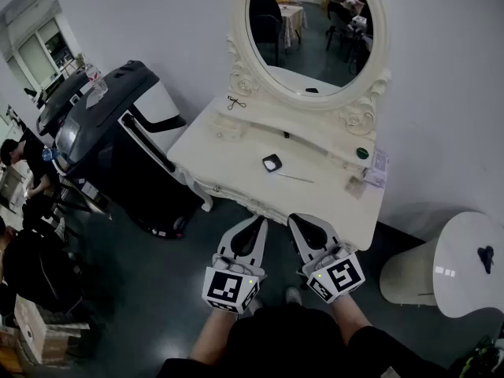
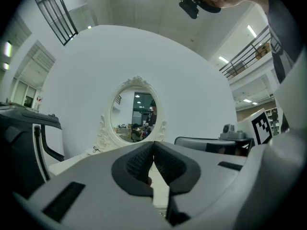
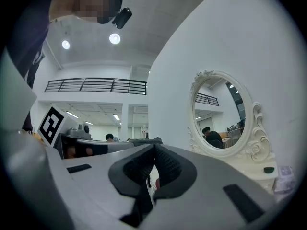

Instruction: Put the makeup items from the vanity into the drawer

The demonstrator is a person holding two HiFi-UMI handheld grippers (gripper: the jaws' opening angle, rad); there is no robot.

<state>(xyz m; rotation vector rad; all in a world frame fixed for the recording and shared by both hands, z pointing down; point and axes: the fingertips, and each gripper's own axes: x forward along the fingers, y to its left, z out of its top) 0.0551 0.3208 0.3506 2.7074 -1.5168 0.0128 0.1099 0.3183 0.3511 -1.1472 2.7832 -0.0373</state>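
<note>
A white vanity [image 1: 236, 152] with an oval mirror [image 1: 311, 30] stands in front of me. On its top lie a black square compact [image 1: 272, 163], a thin pencil [image 1: 297, 178], a dark eyelash curler [image 1: 236, 102], a green round jar [image 1: 362, 153] and a pale packet [image 1: 378, 164]. My left gripper [image 1: 258, 220] and right gripper [image 1: 299, 220] hover side by side just short of the vanity's front edge, both shut and holding nothing. In the left gripper view the left gripper [image 2: 153, 143] points at the mirror [image 2: 136, 116]. The right gripper [image 3: 154, 147] has its pads touching. No drawer front shows.
A large black and white machine [image 1: 118, 140] stands close to the vanity's left side. A round white table [image 1: 465, 262] and a white cylinder [image 1: 405, 274] stand at the right. A person [image 1: 20, 160] and boxes [image 1: 43, 333] are at the far left.
</note>
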